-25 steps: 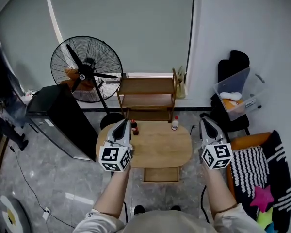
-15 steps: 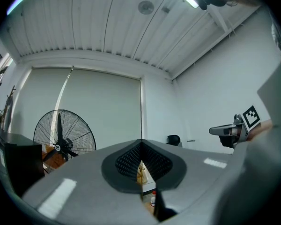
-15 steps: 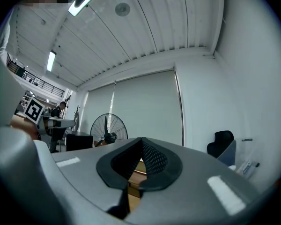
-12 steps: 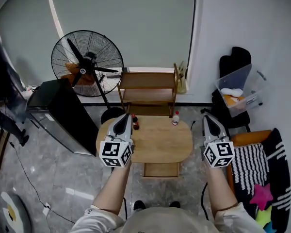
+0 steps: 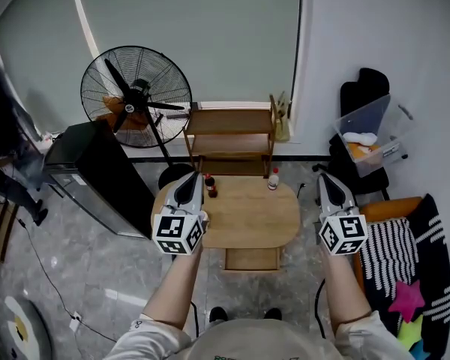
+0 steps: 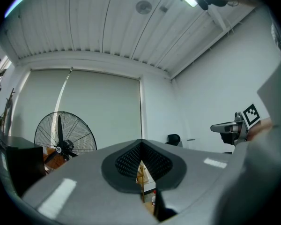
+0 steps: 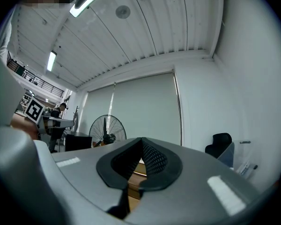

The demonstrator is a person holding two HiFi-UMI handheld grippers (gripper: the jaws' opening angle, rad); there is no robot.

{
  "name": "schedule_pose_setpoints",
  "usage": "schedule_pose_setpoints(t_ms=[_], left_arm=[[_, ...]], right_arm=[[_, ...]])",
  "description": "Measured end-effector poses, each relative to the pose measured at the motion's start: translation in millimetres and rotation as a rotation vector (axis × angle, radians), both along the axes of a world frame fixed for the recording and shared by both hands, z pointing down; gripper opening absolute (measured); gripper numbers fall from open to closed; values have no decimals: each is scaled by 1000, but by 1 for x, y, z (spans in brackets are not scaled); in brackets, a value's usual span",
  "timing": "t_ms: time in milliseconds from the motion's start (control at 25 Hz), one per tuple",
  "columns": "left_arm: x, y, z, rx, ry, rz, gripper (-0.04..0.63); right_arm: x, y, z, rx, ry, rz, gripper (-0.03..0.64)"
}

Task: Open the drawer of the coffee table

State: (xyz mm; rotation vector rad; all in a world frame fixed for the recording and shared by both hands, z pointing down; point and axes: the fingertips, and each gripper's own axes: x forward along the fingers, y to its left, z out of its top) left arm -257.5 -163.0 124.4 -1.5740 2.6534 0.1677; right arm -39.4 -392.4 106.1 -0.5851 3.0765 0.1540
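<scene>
A standing fan [image 5: 135,100] and a wooden shelf unit [image 5: 229,142] are seen against the far wall. The oval coffee table [image 5: 247,220] is set just in front of the shelf unit, with its drawer [image 5: 250,259] showing as a wooden rectangle below the near edge. The left gripper [image 5: 190,178] is seen over the table's left end and the right gripper [image 5: 324,177] just off its right end. Each has its jaws brought together on nothing, well apart from the drawer. Two dark bottles [image 5: 209,187] and a white bottle [image 5: 272,179] are stood at the table's far edge.
</scene>
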Motion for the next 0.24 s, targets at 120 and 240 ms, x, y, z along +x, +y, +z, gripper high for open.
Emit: schedule_pose_setpoints(t_ms=[120, 240], left_arm=[[-1, 1, -1, 5, -1, -4, -2], [0, 0, -2, 12, -6, -1, -2]], right_arm=[[4, -1, 0, 2, -2, 6, 5], [8, -3, 0, 3, -4, 12, 5]])
